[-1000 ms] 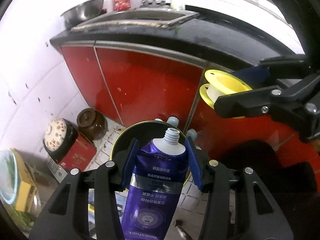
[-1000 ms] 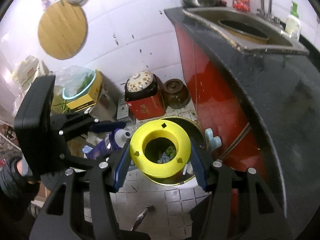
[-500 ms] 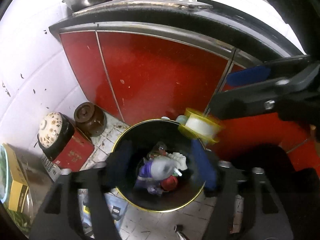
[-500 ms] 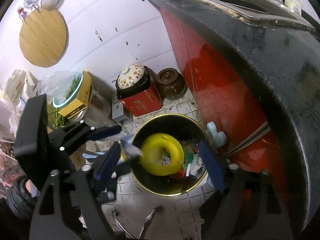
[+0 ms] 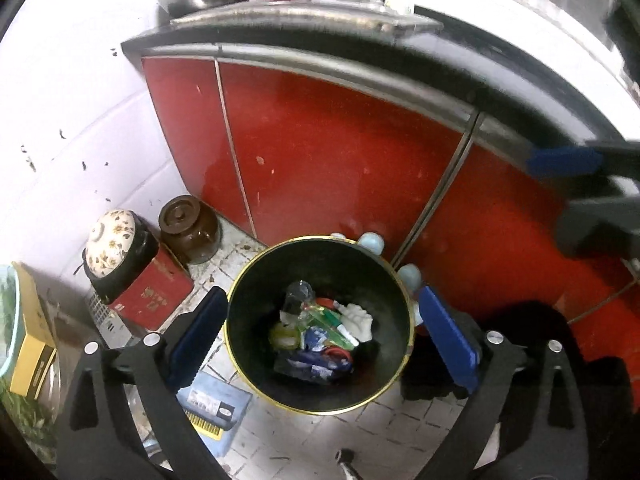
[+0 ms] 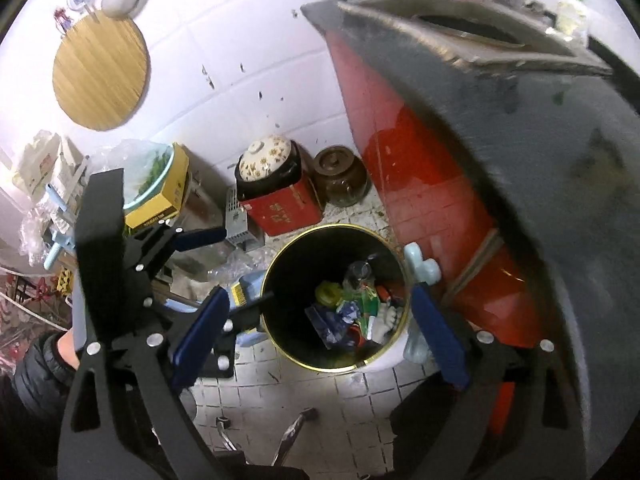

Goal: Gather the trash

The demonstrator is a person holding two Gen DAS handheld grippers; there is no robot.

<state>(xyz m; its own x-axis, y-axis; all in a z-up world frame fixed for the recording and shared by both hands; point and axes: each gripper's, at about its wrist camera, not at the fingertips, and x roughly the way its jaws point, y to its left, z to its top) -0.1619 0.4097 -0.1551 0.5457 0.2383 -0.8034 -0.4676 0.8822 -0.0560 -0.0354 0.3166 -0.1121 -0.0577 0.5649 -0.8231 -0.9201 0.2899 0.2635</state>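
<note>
A long kitchen counter with glossy red cabinet doors [image 5: 328, 168] and a dark speckled worktop [image 6: 480, 128] fills most of both views, a steel sink [image 6: 472, 36] sunk into its top. On the tiled floor against the doors stands a round black waste bin with a gold rim [image 5: 256, 344]. Beside it, toward the white tiled wall, sit a red rectangular tin [image 5: 152, 296] topped by a black pot with a flowered white lid [image 5: 110, 236], and a brown glazed lidded jar [image 5: 188, 232]. Both tools hang above the bin — the left gripper [image 5: 320, 336] and the right gripper [image 6: 320, 332] have just been opening, their blue-padded jaws now spread wide with nothing between them. The trash lies at the bottom of the bin: a purple squeeze tube [image 5: 312, 360] low in the heap, a yellow plastic spool [image 6: 330, 294] among wrappers — and a small crumpled white wad [image 5: 358, 322] beside them.
</note>
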